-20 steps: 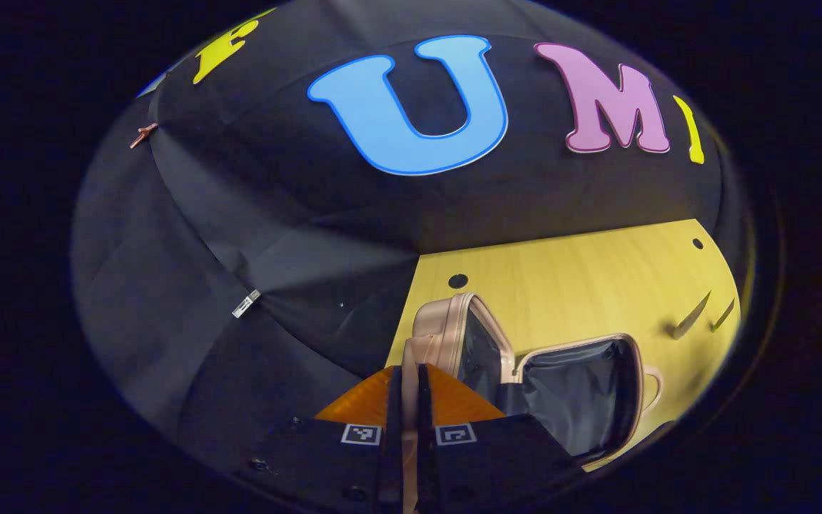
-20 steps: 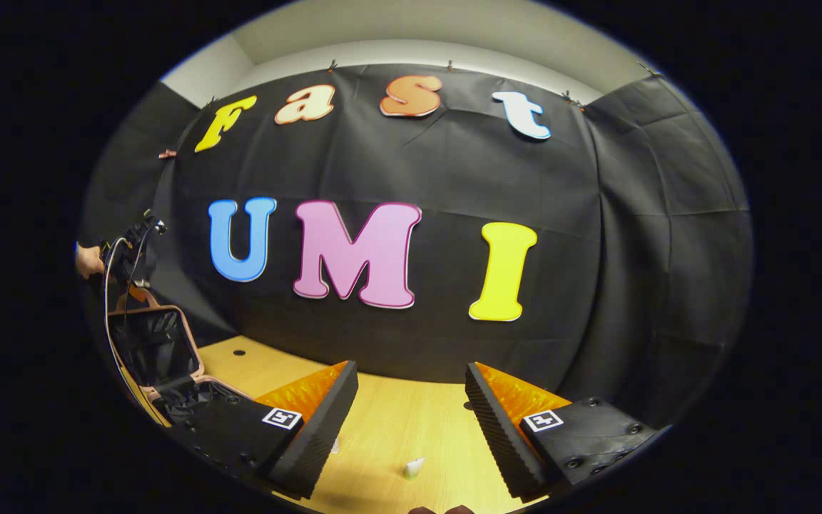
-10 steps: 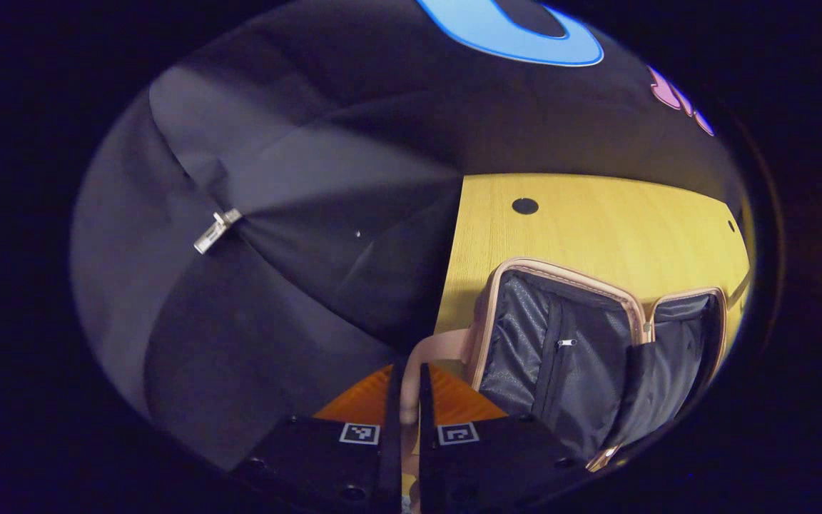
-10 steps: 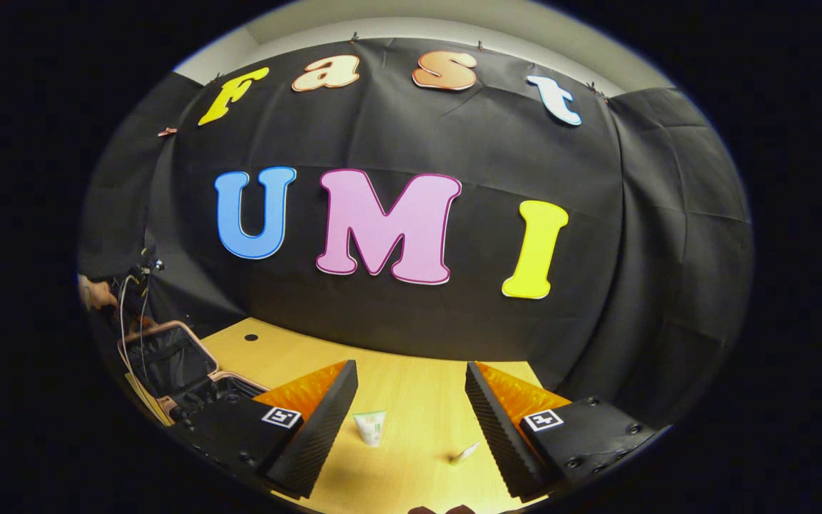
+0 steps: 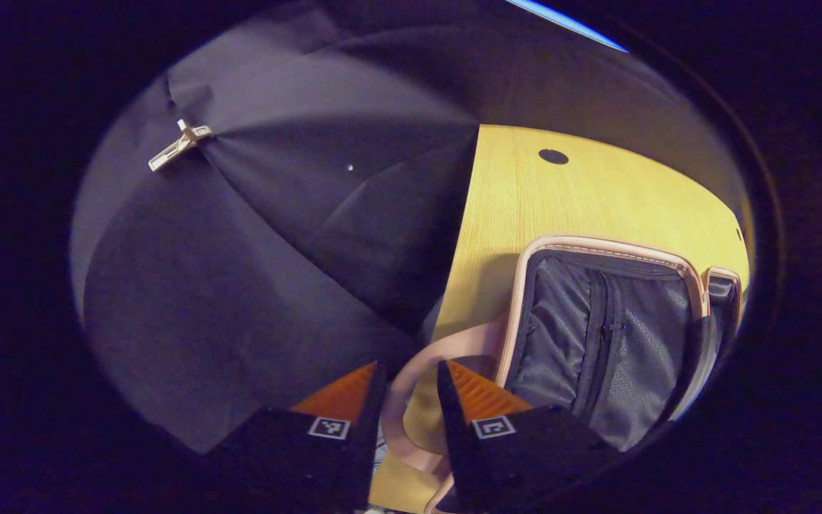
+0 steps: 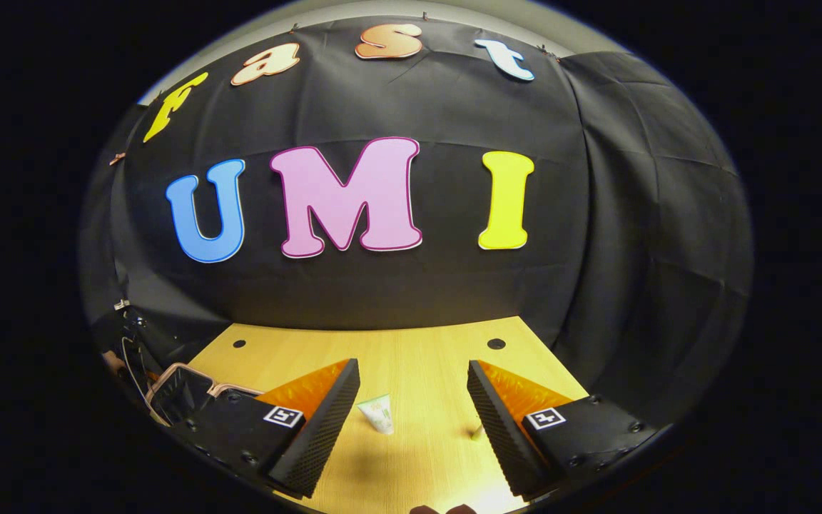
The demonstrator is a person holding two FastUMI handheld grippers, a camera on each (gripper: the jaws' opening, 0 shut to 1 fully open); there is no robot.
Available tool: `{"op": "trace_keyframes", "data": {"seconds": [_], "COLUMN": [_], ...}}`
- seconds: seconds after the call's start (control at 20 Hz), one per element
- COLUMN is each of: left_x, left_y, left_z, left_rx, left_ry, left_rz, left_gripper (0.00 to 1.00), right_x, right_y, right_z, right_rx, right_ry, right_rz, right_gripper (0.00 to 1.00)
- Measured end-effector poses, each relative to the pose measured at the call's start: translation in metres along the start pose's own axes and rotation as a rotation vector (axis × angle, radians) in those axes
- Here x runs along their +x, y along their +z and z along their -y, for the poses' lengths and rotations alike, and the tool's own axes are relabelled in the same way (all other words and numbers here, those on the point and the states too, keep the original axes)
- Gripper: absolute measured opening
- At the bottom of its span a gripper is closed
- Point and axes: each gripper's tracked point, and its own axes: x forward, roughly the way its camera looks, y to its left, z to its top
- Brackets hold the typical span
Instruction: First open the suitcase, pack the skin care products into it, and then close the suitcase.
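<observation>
Suitcase [image 5: 596, 335] lies open on the counter [image 5: 582, 200] — left gripper [image 5: 407, 400] jaws narrowly parted around its pink handle [image 5: 418, 371]. Right gripper [image 6: 411, 407] jaws wide, skincare tube [image 6: 377, 412] between them, well right of the suitcase.

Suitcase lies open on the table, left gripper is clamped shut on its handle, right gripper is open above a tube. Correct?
Not quite: the left gripper is open, its fingers standing apart around the handle, as the left gripper view shows. The rest holds: suitcase open, right gripper open above the tube.
</observation>
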Motion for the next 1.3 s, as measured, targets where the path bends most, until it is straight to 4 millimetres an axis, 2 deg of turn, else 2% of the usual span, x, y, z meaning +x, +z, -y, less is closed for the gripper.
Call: {"op": "trace_keyframes", "data": {"seconds": [0.05, 0.1, 0.15, 0.25, 0.35, 0.5, 0.6, 0.7, 0.8, 0.9, 1.0, 1.15, 1.3], "left_x": [-0.012, -0.027, -0.044, -0.091, -0.143, -0.228, -0.294, -0.356, -0.404, -0.430, -0.446, -0.433, -0.395], "left_y": [0.012, 0.026, 0.043, 0.074, 0.109, 0.146, 0.170, 0.187, 0.186, 0.173, 0.151, 0.115, 0.089], "left_z": [-0.002, 0.002, 0.005, 0.021, 0.057, 0.128, 0.184, 0.256, 0.339, 0.421, 0.495, 0.573, 0.626], "left_rx": [-0.009, -0.019, -0.025, -0.022, -0.013, 0.001, -0.011, 0.002, 0.068, 0.148, 0.261, 0.387, 0.427], "left_ry": [0.000, -0.004, 0.003, 0.001, -0.055, -0.192, -0.297, -0.442, -0.577, -0.687, -0.773, -0.863, -0.903], "left_rz": [0.051, 0.123, 0.194, 0.347, 0.508, 0.689, 0.816, 0.909, 0.927, 0.922, 0.877, 0.756, 0.609], "left_gripper": [0.68, 0.82, 1.00, 0.98, 0.98, 0.97, 0.97, 0.98, 0.98, 0.99, 0.99, 0.98, 0.98], "right_x": [0.001, 0.001, 0.001, -0.001, -0.002, -0.004, -0.001, 0.001, 0.005, 0.008, 0.011, 0.011, 0.014], "right_y": [0.006, 0.011, 0.016, 0.022, 0.028, 0.043, 0.049, 0.053, 0.055, 0.050, 0.042, 0.036, 0.026], "right_z": [0.006, 0.013, 0.019, 0.029, 0.037, 0.048, 0.050, 0.048, 0.048, 0.045, 0.044, 0.043, 0.049], "right_rx": [-0.006, -0.017, -0.025, -0.038, -0.052, -0.074, -0.105, -0.128, -0.156, -0.174, -0.185, -0.170, -0.180], "right_ry": [-0.020, -0.040, -0.053, -0.071, -0.076, -0.080, -0.063, -0.025, 0.013, 0.062, 0.107, 0.167, 0.195], "right_rz": [0.025, 0.054, 0.077, 0.105, 0.121, 0.175, 0.199, 0.207, 0.224, 0.221, 0.209, 0.198, 0.189], "right_gripper": [0.96, 0.96, 0.96, 0.96, 0.96, 0.96, 0.96, 0.96, 0.96, 0.96, 0.96, 0.96, 0.96]}}
